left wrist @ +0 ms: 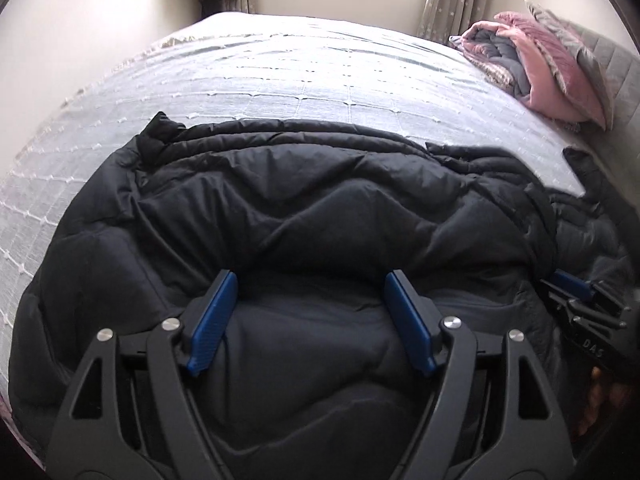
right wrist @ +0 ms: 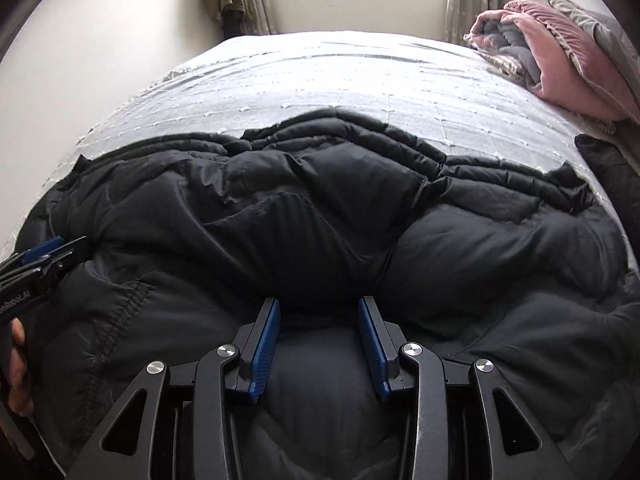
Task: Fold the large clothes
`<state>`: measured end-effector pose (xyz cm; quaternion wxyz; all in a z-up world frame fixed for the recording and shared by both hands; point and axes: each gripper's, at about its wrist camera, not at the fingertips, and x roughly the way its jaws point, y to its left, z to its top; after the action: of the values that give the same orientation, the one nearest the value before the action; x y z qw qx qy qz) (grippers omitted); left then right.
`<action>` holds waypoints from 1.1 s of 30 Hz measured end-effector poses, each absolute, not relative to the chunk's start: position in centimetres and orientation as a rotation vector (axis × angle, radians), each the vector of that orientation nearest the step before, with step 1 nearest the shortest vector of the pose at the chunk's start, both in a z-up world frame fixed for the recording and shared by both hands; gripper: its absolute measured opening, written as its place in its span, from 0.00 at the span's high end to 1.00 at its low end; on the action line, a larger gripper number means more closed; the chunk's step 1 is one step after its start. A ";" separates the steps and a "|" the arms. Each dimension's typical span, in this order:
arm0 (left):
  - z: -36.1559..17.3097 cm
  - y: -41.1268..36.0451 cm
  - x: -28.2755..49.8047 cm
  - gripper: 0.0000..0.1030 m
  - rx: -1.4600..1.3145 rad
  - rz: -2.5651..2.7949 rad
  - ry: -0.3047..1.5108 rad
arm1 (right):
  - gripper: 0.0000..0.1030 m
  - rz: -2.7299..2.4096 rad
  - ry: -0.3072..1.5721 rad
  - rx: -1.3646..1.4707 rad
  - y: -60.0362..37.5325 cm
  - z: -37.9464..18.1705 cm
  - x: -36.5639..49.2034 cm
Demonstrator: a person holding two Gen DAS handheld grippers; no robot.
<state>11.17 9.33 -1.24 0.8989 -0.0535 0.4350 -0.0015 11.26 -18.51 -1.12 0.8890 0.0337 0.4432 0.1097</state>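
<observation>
On the bed (left wrist: pixel 280 64), 2 spread claws, left claw (left wrist: pixel 310 280) and right claw (right wrist: pixel 318 304), over the black jacket (left wrist: pixel 320 184).

Jacket (left wrist: pixel 304 208): I see plain black, quilted.
Bedspread (left wrist: pixel 280 76): white, grid-stitched.
Blanket (right wrist: pixel 560 76): pink, grey inside.
Curtains (right wrist: pixel 476 0): grey, pale stars.
Finger pads (right wrist: pixel 266 344): blue.

Black padded jacket (left wrist: pixel 304 200): near hem cut off by lower frame edge in both views. Bed (left wrist: pixel 280 68): surface beneath jacket hidden. Right hand-held gripper (left wrist: pixel 576 292): only partly visible at left-wrist frame edge, jaw gap indiscernible there
</observation>
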 end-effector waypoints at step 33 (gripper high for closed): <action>-0.6 25.9 8.4 0.26 -0.578 0.074 0.907 | 0.53 0.186 0.892 0.087 -23.2 2.7 8.5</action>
<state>8.37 25.87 -0.61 0.8581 -0.2753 0.4319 0.0352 8.53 -23.16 2.72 0.8971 0.0420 0.4305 0.0899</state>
